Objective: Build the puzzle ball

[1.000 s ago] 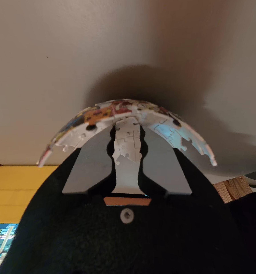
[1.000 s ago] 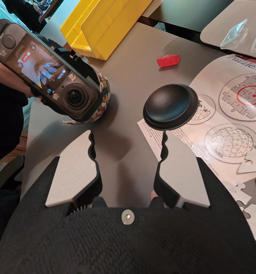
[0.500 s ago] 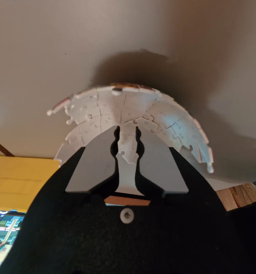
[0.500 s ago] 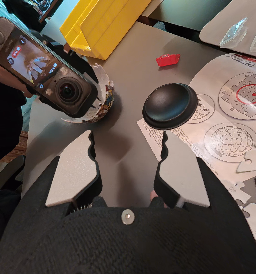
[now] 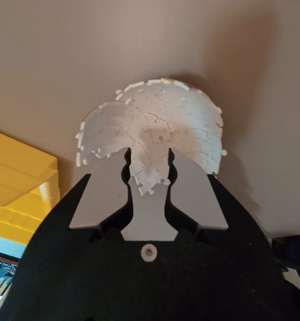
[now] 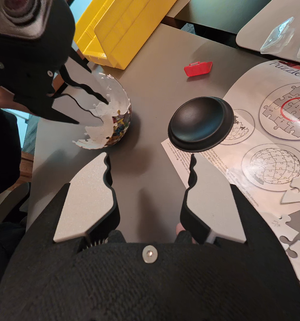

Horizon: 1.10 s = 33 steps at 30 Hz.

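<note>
Item: half-built puzzle ball shell (image 6: 111, 119), white inside, printed colour outside; lay on the grey table (image 6: 151, 97), open side tilted toward the left gripper (image 6: 93, 112). Left gripper: fingers parted, one tip inside the shell and one at its jagged rim edge, so the rim wall sat between them; in the left wrist view the shell (image 5: 163, 132) lay straight ahead of and partly between the tips (image 5: 148, 151); whether they pinched the wall or merely straddled it could not be told.

Right gripper (image 6: 150, 156): fingers spread wide, nothing held; shell lay just ahead and to the left of its left fingertip, black domed stand (image 6: 200, 124) ahead of its right fingertip.

Also present: instruction sheet (image 6: 267, 156) under and right of the stand; loose white puzzle pieces (image 6: 297, 191) far right of the right finger; red clip (image 6: 198, 68) and yellow bins (image 6: 121, 29) beyond.

Judgement: left gripper was nearer the shell; any lift toward the stand would turn on its hold on the rim.
</note>
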Available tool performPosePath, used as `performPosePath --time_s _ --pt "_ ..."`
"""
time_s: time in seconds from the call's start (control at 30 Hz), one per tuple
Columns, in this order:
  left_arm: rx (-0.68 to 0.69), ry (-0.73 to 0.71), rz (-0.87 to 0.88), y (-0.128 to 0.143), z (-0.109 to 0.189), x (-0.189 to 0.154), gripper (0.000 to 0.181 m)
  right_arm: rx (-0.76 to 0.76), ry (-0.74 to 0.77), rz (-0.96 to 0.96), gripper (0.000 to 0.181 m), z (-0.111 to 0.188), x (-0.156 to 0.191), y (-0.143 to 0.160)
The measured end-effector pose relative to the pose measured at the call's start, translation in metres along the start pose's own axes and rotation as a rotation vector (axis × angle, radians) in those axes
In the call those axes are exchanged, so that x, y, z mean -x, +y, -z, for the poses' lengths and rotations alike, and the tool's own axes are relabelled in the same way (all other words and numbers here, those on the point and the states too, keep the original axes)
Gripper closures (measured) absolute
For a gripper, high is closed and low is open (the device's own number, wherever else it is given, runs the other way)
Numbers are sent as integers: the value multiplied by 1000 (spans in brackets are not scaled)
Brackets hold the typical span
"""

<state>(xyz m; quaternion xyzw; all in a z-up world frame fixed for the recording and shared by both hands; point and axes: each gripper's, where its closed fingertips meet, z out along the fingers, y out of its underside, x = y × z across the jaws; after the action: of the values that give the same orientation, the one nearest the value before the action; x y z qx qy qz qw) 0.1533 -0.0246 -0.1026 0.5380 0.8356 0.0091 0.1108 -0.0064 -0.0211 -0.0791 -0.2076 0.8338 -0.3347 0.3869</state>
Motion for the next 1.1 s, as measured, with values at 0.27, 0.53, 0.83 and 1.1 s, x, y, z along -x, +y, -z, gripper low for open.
performPosePath --time_s 0.27,0.53,0.83,1.1 --pt "13 21 -77 -1 -18 -14 135 -10 -9 5 94 1 4 -3" --pt "48 -59 -252 -4 -27 -4 138 -21 -22 3 94 3 6 -5" --pt "33 -110 -451 -11 -31 0 144 -32 -26 -5 94 5 5 -6" --pt "16 -114 -635 -14 -31 -2 148 -28 -29 -6 94 4 5 -5"
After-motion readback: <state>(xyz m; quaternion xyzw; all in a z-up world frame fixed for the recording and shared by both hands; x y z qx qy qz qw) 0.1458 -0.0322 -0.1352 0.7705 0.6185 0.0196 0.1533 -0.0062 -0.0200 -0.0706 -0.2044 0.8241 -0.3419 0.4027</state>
